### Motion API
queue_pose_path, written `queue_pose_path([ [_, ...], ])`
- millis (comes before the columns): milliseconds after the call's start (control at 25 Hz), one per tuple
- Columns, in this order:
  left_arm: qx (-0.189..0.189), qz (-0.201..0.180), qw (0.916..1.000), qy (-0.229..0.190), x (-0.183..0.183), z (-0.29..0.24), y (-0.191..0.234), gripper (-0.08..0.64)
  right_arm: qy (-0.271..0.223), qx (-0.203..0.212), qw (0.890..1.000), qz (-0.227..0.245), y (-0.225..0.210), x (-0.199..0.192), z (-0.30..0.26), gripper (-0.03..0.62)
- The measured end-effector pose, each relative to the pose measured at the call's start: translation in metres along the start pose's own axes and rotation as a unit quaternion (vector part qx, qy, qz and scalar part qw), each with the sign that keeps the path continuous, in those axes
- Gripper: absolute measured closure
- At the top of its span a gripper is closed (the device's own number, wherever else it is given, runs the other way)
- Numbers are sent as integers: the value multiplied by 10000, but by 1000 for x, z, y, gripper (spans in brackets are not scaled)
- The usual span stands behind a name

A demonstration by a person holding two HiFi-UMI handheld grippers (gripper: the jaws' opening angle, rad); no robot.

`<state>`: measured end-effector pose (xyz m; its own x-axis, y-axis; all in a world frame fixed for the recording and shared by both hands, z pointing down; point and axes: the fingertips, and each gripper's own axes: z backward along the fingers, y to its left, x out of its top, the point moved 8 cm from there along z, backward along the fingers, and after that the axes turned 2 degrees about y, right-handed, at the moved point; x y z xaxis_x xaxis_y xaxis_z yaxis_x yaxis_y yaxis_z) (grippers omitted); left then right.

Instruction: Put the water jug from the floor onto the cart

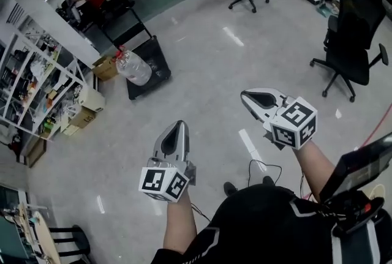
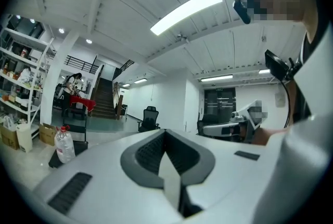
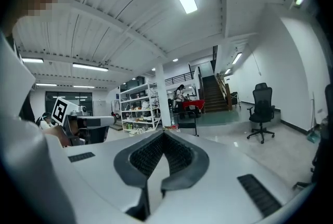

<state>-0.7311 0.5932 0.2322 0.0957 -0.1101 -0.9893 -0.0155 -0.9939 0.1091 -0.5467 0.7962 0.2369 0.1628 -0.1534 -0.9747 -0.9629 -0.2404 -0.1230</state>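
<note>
Nearest, the left gripper and the right gripper are both closed on nothing, held above the pale glossy floor. Farther off, the clear plastic water jug with a red cap stands on the black flat cart; how full it is cannot be told. A brown cardboard box sits just beside the cart, and the white shelving is cut off at the edge.

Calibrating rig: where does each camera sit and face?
Head view: person's head, steeply down at floor; shows left gripper, right gripper, forearms.
Left gripper view: on it, along shut jaws toward water jug on cart; right gripper visible.
Right gripper view: on it, along shut jaws toward shelves; left gripper visible.
Head and left gripper views share the water jug.
</note>
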Motion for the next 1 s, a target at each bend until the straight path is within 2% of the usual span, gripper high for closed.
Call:
queue_pose_path([
  [240,45,-51,10000,53,1,-5,-34,558,4,52,9999,-103,-13,-6,32,589],
  [720,-19,-132,9999,58,16,-12,-38,558,-65,44,10000,30,-20,10,32,589],
  [1000,71,-216,9997,42,3,-22,-45,558,-26,83,9996,261,-32,-3,36,589],
])
